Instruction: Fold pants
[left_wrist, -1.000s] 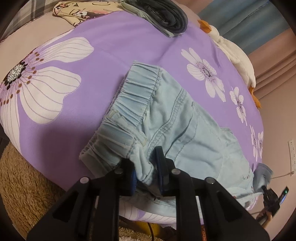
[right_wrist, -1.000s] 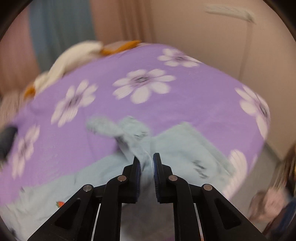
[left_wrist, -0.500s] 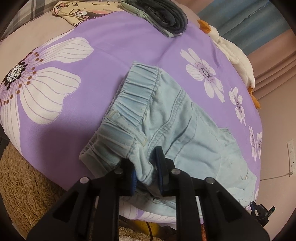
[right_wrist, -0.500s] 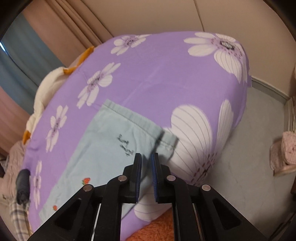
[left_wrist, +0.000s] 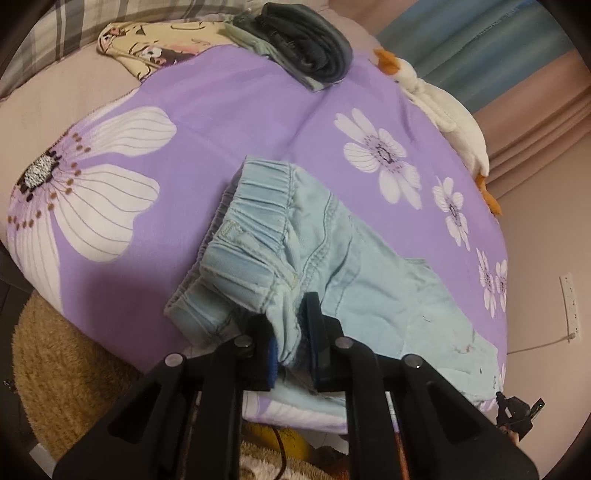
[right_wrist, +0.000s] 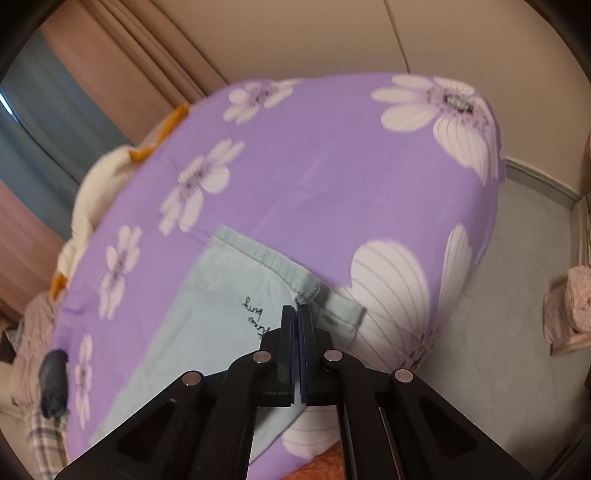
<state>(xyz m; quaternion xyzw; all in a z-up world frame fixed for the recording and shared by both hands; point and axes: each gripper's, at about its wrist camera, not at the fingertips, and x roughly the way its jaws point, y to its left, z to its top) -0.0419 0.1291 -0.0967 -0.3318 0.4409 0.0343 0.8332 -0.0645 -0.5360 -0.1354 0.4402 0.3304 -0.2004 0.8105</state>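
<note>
I see the bed (left_wrist: 229, 110) first, a broad mattress under a smooth purple sheet printed with big white flowers, with beige walls, pleated pink and blue curtains (right_wrist: 74, 92) and grey floor around it. The pants (left_wrist: 351, 266), soft pale-blue denim with a gathered elastic waistband, lie spread across the sheet near its front edge. A white plush duck (left_wrist: 443, 110) lies along the far side, beside folded dark clothes (left_wrist: 310, 48). My left tool (left_wrist: 290, 332) is clamped on the waistband's corner. My right tool (right_wrist: 296, 317) is pinched narrow on the hem (right_wrist: 308, 290) of a leg.
</note>
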